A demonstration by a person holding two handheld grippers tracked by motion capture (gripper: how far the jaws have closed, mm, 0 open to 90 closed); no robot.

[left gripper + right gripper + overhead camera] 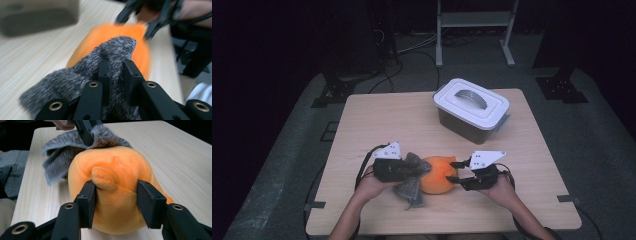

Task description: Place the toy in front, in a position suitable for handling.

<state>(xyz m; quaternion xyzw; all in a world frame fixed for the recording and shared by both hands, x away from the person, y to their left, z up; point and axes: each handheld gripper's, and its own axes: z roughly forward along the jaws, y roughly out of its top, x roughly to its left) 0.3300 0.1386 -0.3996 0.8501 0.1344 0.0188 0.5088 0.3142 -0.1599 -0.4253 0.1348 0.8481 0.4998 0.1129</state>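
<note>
Blurred in the left gripper view: the orange plush toy and the box behind it. Hidden under the grey cloth beside that toy, part of its top. Cut off at the bottom edge, the person's forearms.

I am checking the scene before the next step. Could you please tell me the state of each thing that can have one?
left gripper: shut on the grey cloth.
right gripper: jaws pressing the orange plush toy.
grey cloth: draped against the toy.
storage box: lid on, handle flat.
</note>
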